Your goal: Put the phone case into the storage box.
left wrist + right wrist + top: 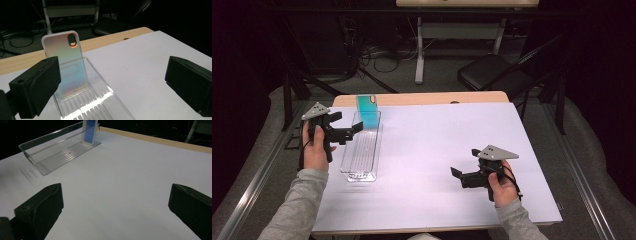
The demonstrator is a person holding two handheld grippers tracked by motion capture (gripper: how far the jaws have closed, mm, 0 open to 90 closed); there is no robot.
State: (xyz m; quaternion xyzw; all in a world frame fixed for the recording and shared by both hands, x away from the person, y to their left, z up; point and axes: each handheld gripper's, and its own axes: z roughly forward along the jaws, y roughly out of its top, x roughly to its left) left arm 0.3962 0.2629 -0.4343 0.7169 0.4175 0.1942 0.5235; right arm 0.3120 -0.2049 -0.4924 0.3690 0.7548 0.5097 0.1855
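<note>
A clear plastic tray [362, 155] lies lengthwise on the white table cover, left of centre. An iridescent phone case [368, 112] stands upright, leaning against the tray's far end wall; in the left gripper view the phone case [66, 62] shows its camera cutout at the top, inside the tray [100, 100]. My left gripper [358, 128] is open just left of the tray's far end, close to the case, holding nothing. My right gripper [455, 172] is open over the bare cover at the right front, holding nothing. In the right gripper view the tray [60, 152] and the case [89, 130] lie far off.
The white cover [442, 145] lies over a wooden table whose far edge [422, 98] shows. Beyond it on the floor stand a black folding chair [497, 72], a white desk leg [419, 50] and cables. A metal rail [257, 170] runs along the left.
</note>
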